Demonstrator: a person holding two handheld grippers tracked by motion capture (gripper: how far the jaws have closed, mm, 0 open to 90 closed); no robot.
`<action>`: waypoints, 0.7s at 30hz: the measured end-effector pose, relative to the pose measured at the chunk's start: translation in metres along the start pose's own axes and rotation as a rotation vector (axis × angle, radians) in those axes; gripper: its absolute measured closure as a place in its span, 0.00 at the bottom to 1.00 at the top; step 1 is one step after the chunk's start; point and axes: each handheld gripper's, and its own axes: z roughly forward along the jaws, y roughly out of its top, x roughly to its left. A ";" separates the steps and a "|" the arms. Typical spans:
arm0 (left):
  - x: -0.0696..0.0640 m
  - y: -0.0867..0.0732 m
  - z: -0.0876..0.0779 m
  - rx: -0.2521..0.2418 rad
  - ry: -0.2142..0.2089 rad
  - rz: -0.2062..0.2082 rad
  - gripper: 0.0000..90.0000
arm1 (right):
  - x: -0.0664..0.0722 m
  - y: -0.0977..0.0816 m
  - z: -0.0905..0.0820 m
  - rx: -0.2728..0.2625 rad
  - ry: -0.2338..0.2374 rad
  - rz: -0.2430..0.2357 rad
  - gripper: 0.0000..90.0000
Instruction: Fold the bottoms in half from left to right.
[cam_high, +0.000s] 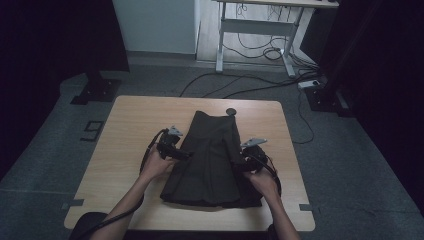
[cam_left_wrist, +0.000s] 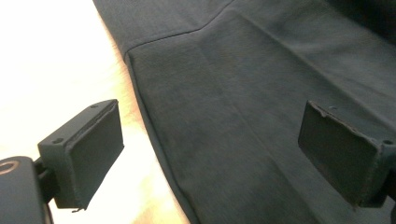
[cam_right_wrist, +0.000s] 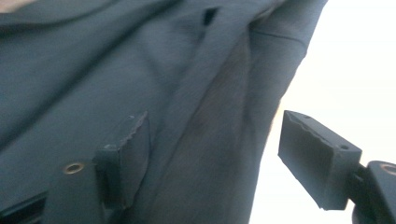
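High view showed a dark folded garment (cam_high: 212, 160), seemingly trousers or a skirt, lying flat on the middle of the wooden tabletop (cam_high: 130, 125), its narrow end pointing away from the person and its wide end toward the near edge. A small dark round disc (cam_high: 230, 111) sat just beyond the garment's far end. The left gripper (cam_high: 185, 154) was at the garment's left edge, about halfway along it, and the right gripper (cam_high: 245, 162) was at the garment's right edge, opposite.

In the left gripper view the jaws stood wide apart, one pad over bare tabletop beside the garment and the other over the cloth, with the garment's edge running between them and nothing pinched. In the right gripper view the jaws were likewise apart, straddling the garment's right edge near a seam and a small belt loop (cam_right_wrist: 209, 15), pressing on nothing.

Judging from this, the work was folding or arranging the garment, and the step in hand was lining both grippers up on its side edges before a grasp. The next move would likely call for lowering each gripper so one pad slid under the cloth edge, then closing both together evenly so the layers lifted without slipping or bunching.
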 end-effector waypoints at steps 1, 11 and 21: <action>0.000 0.000 0.000 0.000 0.000 0.000 0.07 | 0.000 0.000 0.000 0.000 0.000 0.000 0.29; 0.005 -0.012 0.024 0.073 0.046 0.010 0.06 | -0.040 -0.021 0.038 0.076 -0.055 0.137 0.27; 0.001 -0.030 0.019 0.032 0.009 -0.031 0.10 | -0.031 -0.035 0.033 0.035 -0.006 0.140 0.28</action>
